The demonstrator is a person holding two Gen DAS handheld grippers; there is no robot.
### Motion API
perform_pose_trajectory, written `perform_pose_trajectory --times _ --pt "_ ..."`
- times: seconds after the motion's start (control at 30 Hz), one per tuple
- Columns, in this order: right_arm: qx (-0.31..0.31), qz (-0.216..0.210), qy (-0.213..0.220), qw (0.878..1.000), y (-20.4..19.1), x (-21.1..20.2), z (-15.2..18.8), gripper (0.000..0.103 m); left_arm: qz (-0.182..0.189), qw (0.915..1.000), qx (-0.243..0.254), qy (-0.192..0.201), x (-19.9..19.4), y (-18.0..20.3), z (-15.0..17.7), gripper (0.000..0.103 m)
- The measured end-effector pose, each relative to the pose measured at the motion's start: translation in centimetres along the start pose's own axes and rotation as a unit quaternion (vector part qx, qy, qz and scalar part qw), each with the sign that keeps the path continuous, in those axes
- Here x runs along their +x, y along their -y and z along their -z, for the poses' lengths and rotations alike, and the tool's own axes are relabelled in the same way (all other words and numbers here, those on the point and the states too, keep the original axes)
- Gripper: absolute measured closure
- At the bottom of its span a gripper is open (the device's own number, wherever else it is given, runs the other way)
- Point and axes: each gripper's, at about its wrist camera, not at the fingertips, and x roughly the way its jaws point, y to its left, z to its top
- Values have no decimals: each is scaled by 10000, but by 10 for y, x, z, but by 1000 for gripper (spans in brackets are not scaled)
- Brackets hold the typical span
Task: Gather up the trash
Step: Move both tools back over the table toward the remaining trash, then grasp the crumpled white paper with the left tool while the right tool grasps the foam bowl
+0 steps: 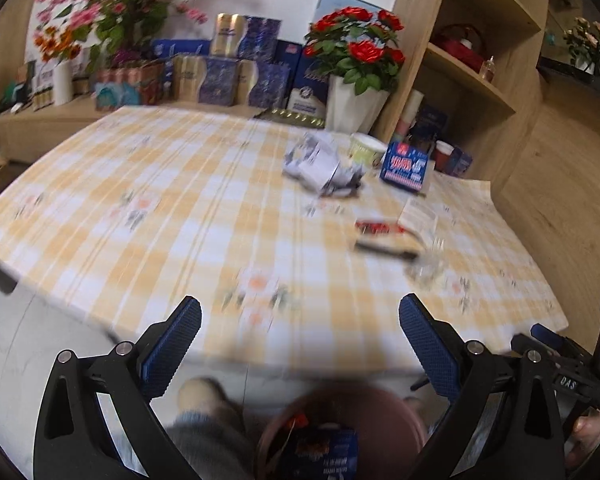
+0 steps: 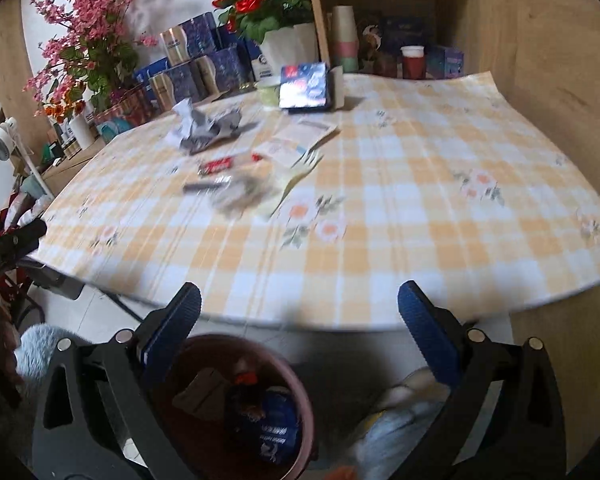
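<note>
Trash on my yellow-checked vinyl tablecloth [image 2: 400, 184].
Both my ribbed blue-padded grippers, left [image 1: 300, 322] and right [image 2: 299, 308], gape wide, empty; crumpled grey paper wad [image 2: 206, 128] at eleven o'clock, round maroon plastic bin [image 2: 236, 404] at six.

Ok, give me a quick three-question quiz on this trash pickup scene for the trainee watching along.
1. True or false: the left gripper and right gripper are both open and empty.
2. Where is the bin? A) on the table B) on the floor below the table's near edge C) on the shelf
3. Name the largest piece of trash on the tablecloth.

Key: 1 true. 2 B; it already holds wrappers. 3 The crumpled paper.
</note>
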Motion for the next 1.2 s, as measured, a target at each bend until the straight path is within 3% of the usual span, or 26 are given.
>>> perform_pose_trajectory --times 0.2,0.43,0.63,0.73,0.77,0.8,0.83,0.87,0.9,1.07,1.2 --pt "-29 -295 337 9990 17 10 -49 6 285 9990 -274 -222 71 11 -64 6" --pt "108 -152 619 9979 39 32 -94 6 171 9980 -376 -472 167 17 -120 6" --pt "-81 -132 638 9978 46 55 -122 6 81 9964 -487 -695 229 9 -144 6" --pt "189 -634 426 9969 47 73 -151 6 82 9963 -272 -816 246 9 -141 7" --pt "216 -774 402 9960 44 78 -162 6 63 9966 -96 -819 249 10 -138 19" --pt "173 -819 395 9957 41 81 -171 6 37 9966 12 -825 249 10 -135 44" --pt "53 -814 379 9960 34 87 -184 6 32 9961 189 -859 251 10 -132 47" --pt "-110 -770 345 9964 25 95 -200 6 155 9968 238 -751 246 7 -131 61" --pt "-271 -758 283 9964 16 107 -219 6 204 9970 281 -685 242 6 -131 66" --pt "-465 -645 49 9968 -14 164 -289 6 186 9990 288 -284 206 -13 -133 71" --pt "-405 -521 -388 9971 -34 223 -329 6 275 9981 -537 137 162 -53 -130 71"
